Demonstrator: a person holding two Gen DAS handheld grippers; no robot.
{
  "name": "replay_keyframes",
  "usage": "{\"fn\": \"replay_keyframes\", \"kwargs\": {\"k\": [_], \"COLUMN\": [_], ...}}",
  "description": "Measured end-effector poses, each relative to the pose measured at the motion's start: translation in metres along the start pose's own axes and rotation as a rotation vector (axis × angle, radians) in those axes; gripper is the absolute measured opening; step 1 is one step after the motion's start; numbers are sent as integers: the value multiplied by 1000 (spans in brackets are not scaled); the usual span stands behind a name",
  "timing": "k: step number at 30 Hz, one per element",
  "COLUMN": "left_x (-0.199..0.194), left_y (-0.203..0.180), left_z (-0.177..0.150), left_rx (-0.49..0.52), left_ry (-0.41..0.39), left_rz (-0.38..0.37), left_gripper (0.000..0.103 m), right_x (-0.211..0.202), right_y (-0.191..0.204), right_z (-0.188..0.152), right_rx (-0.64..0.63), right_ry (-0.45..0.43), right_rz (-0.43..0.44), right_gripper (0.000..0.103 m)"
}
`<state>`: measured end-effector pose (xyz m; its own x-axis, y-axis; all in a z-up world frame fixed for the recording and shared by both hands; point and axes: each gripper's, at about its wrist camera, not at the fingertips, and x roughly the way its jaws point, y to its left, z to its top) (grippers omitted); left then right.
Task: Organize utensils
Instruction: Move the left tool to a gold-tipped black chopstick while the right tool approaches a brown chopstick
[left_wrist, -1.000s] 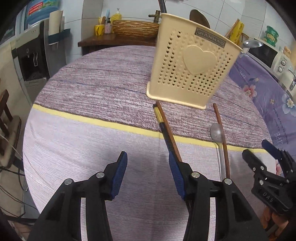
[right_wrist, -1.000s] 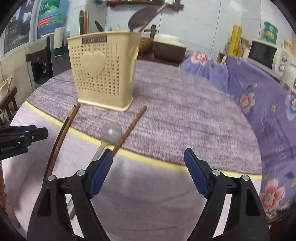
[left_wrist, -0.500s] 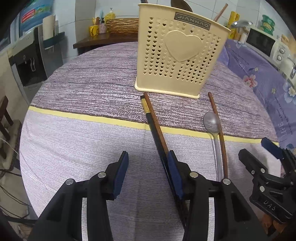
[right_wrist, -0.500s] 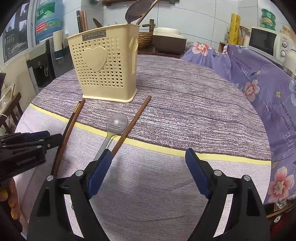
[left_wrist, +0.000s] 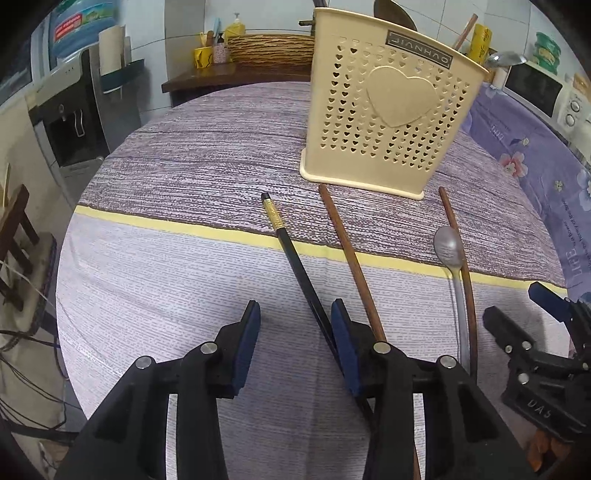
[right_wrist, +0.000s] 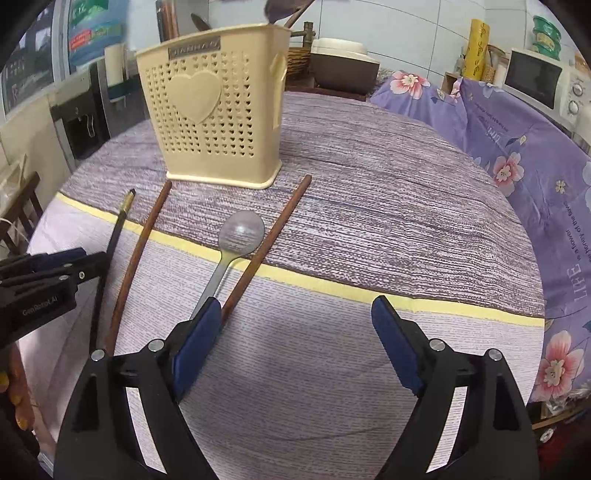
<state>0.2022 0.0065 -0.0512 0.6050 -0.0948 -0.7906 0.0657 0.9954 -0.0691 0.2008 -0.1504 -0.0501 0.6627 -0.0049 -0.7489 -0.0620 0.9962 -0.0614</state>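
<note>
1. While I am holding both claws low over the tabletop (left_wrist: 155, 295), the black chopstick (left_wrist: 295, 258) is lying just inside the right-hand finger (left_wrist: 341, 339) of my left claw (left_wrist: 293, 332). It is running lengthwise away from me, its gold-banded tip leaning left of the cream holder (left_wrist: 384, 122).
2. My left claw is the nearer one to it. Its jaws have just been closing, and the black chopstick is sitting between them, against or very near the right pad. The left pad (left_wrist: 249, 336) is standing apart from it, so I am not yet gripping it.
3. One brown chopstick (left_wrist: 351, 262) is lying just outside that same finger, roughly parallel, with its far end nearly touching the holder's base.
4. My right claw (right_wrist: 295, 343) is spread wide and grasping nothing. The spoon (right_wrist: 240, 236) and the other brown chopstick (right_wrist: 273, 229) are lying side by side off its left finger (right_wrist: 199, 332), both pointing toward the holder (right_wrist: 218, 110); the spoon's handle is passing behind that finger's tip.
5. I am judging that the left claw needs only to finish closing on the black chopstick, while the right must shift left before anything sits between its pads.
6. The holder is standing upright beyond all four pieces, with several utensils already poking from its top.
</note>
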Motion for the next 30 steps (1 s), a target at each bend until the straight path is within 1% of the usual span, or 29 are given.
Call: {"fn": "replay_keyframes", "kwargs": {"k": [3, 4, 7, 10, 14, 16, 19, 21, 24, 27, 30], "left_x": [0, 0, 0, -1, -2, -1, -1, -2, -2, -3, -4], "left_y": [-6, -7, -7, -4, -4, -5, -6, -7, -5, -2, -1], "left_z": [-1, -1, -2, -3, -4, -4, -4, -4, -4, -5, -5], "left_rx": [15, 17, 17, 12, 7, 6, 8, 12, 12, 4, -1], "left_ry": [-4, -5, -6, -5, -6, -6, -9, -10, -8, -5, -4], "left_rz": [3, 3, 2, -6, -10, -6, -3, -2, -11, -26, -33], "left_gripper": [40, 40, 40, 40, 40, 40, 40, 40, 40, 40, 40], "right_x": [3, 5, 6, 6, 8, 11, 8, 7, 4, 1, 2], "right_y": [6, 10, 16, 13, 2, 10, 23, 25, 15, -4, -24], "right_z": [1, 1, 3, 1, 0, 1, 2, 1, 0, -3, -3], "right_rx": [8, -8, -25, -29, 23, -3, -45, -66, -80, -100, -69], "right_ry": [25, 39, 44, 62, 82, 96, 86, 82, 115, 149, 161], "right_rz": [26, 11, -12, -25, 19, 11, -2, -11, 0, -30, -55], "right_gripper": [83, 83, 83, 83, 83, 83, 83, 83, 83, 84, 83]}}
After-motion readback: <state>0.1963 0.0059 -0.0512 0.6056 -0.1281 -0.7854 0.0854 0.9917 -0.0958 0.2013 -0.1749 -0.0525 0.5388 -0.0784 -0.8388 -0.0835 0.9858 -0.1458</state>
